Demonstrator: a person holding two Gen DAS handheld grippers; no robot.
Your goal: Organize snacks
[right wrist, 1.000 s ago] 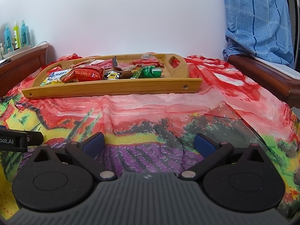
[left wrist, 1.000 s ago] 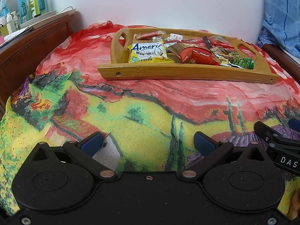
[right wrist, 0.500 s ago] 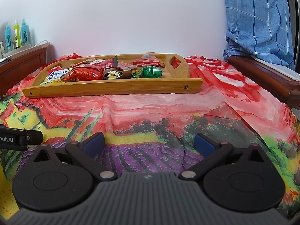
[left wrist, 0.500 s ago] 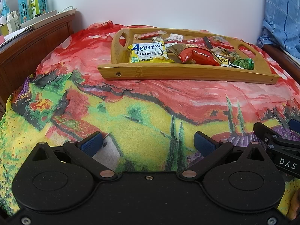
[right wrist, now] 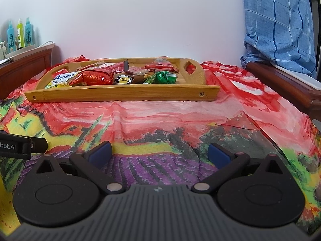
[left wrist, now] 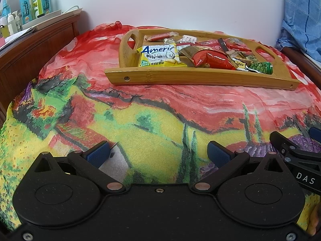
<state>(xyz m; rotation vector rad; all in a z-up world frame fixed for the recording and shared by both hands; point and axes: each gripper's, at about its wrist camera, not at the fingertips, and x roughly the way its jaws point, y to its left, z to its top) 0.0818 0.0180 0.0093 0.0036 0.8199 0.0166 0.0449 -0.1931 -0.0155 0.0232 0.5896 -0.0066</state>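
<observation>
Both claws released, holding nothing: left gripper point(left wrist: 158, 152) and right gripper point(right wrist: 159, 152) hover low over the printed cloth point(left wrist: 152, 108), well short of the bamboo tray point(left wrist: 200, 76). Snacks point(left wrist: 210, 58) lie piled inside the tray, overlapping. Risks: pinching two packs at once w/ one grab; snagging loose cloth — tray shifts.

Both grippers: matte black linkage arms with silver pivot pins and blue finger pads point(left wrist: 98, 153); left gripper point(left wrist: 159, 152) body smooth black with screws, right gripper point(right wrist: 159, 152) body ribbed grey, white lettering on sides.
</observation>
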